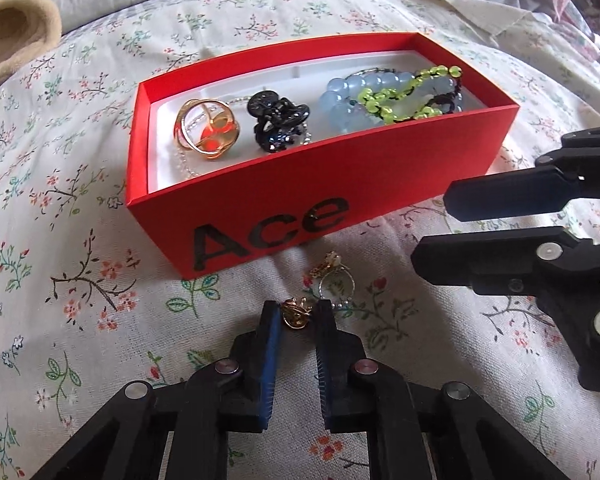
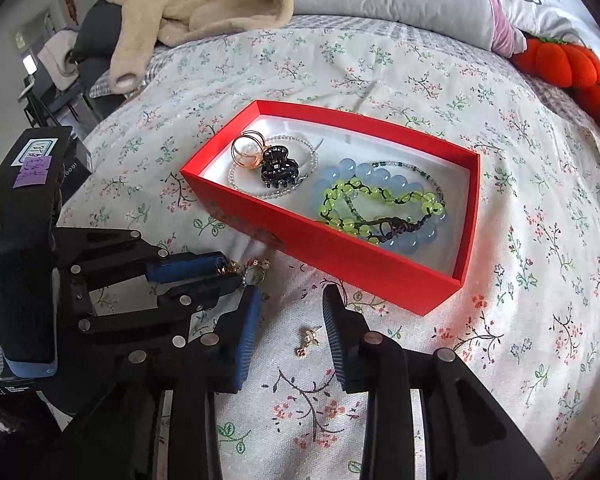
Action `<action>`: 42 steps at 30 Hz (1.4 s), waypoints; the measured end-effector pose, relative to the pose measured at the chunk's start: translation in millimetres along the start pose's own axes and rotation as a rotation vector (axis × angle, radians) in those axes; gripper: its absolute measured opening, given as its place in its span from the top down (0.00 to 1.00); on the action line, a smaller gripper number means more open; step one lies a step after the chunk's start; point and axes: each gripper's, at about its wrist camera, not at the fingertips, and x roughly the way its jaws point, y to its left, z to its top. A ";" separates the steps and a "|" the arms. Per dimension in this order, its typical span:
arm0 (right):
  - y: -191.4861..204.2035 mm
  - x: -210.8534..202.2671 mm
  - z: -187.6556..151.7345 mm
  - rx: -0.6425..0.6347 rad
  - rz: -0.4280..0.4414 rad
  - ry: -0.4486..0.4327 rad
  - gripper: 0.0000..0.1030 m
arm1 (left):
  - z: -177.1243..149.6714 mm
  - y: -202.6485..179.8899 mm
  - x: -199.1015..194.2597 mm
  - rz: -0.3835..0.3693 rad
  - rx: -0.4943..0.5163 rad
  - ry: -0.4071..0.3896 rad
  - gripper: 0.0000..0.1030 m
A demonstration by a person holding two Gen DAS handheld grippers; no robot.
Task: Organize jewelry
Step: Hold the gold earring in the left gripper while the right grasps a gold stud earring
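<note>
Left wrist view: the left tongs point(image 1: 296, 312) are sitting low over the floral bedspread point(image 1: 80, 240), their pads narrowed around a small gold earring point(image 1: 296, 313); the earring is filling the gap between the pads, though full contact on both sides cannot be confirmed. A second gold-and-wire earring point(image 1: 332, 270) is lying just beyond it, near the front wall of the red box point(image 1: 300, 184) marked "Ace".

The box is resting open on the bed and is containing a gold cage ring point(image 1: 206, 130), a black hair claw point(image 1: 278, 120), a blue bead bracelet point(image 1: 348, 104) and a green bead bracelet point(image 1: 400, 98) lying across the blue one, with a clear bead strand point(image 2: 276, 192) underneath the ring and claw.

Right wrist view: the right tongs point(image 2: 290, 320) are standing wide, holding nothing, with a small gold stud earring point(image 2: 308, 340) lying on the bedspread between the fingers. An orange plush toy point(image 2: 564, 64) and a beige garment point(image 2: 196, 0) are lying farther back.
</note>
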 end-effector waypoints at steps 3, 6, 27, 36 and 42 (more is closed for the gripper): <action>2.3 1.3 -1.6 -0.022 -0.004 0.001 0.66 | -1.0 5.7 -4.6 -0.010 -0.027 0.004 0.89; 8.0 5.4 -2.4 -0.044 0.003 0.010 0.66 | -3.6 15.6 -10.3 0.005 -0.066 0.009 0.89; 26.2 50.9 2.1 0.042 0.103 0.075 0.64 | -25.1 48.6 -25.0 0.007 -0.182 0.055 0.89; 14.7 49.3 5.8 0.133 0.078 0.083 0.88 | -32.3 51.0 -29.3 0.012 -0.188 0.063 0.89; 41.9 43.3 2.5 0.019 -0.026 0.071 0.69 | -32.3 55.0 -30.1 0.011 -0.201 0.061 0.88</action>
